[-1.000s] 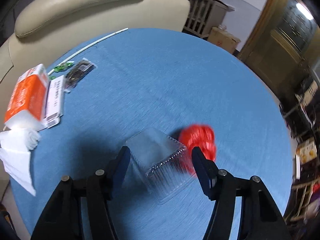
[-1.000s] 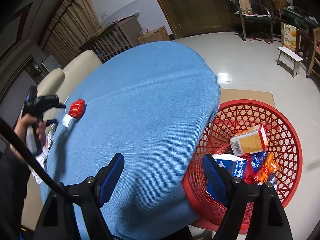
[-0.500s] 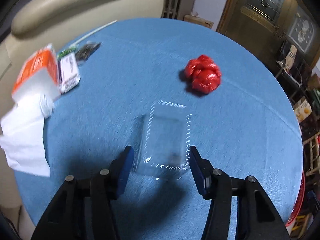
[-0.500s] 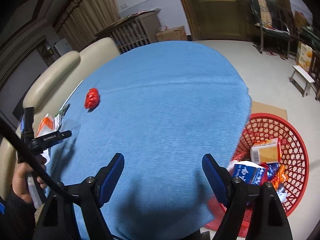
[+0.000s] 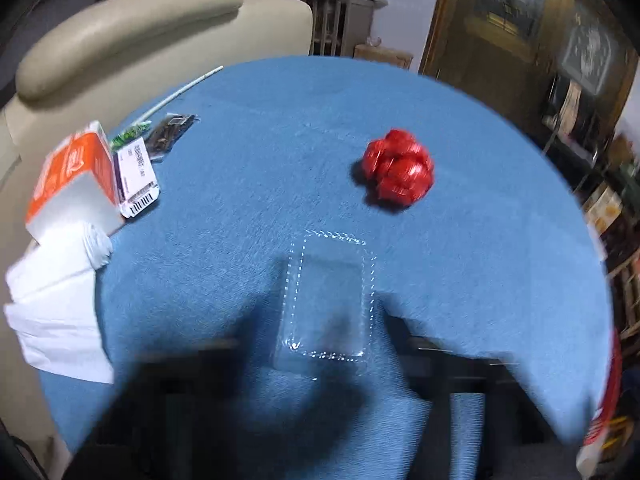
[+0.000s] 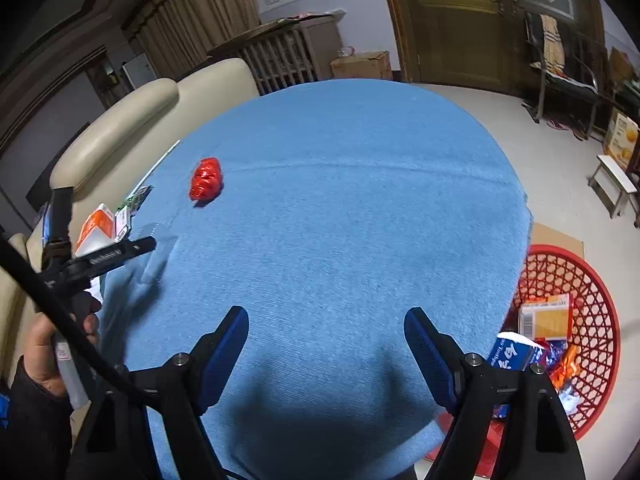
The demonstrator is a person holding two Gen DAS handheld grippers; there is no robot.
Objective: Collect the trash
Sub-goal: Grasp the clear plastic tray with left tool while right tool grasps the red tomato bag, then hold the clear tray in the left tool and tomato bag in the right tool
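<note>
Left wrist view: my left gripper (image 5: 328, 344) is a dark blur low in the frame, its jaws closing with the clear plastic clamshell tray (image 5: 330, 300) between them; whether the pads already press on it I cannot tell through the blur. The tray lies flat on the blue cloth tabletop (image 5: 260, 160). Ahead of the jaws and to their right sits a crumpled red wrapper (image 5: 400, 172), well apart from the tray. Far to the left of the jaws is an orange and white carton (image 5: 76, 176), a white label with a barcode (image 5: 138, 176) touching it, a dark sachet (image 5: 168, 136) beyond that, and white tissue (image 5: 56, 304) at the cloth's edge. The print on the label is too small to read. A cream sofa (image 5: 132, 40) stands behind the tabletop.

In the right wrist view my right gripper (image 6: 326, 344) hangs over bare cloth with its blue-padded jaws released and nothing between them. To their right, down on the pale tiled floor (image 6: 560, 168), a red mesh basket (image 6: 600, 320) holds a yellow box (image 6: 546, 316) and a blue pack (image 6: 514, 354) with white lettering I cannot make out. A wooden door (image 6: 460, 20), curtains (image 6: 192, 20) and a cardboard box (image 6: 360, 64) line the far wall.
</note>
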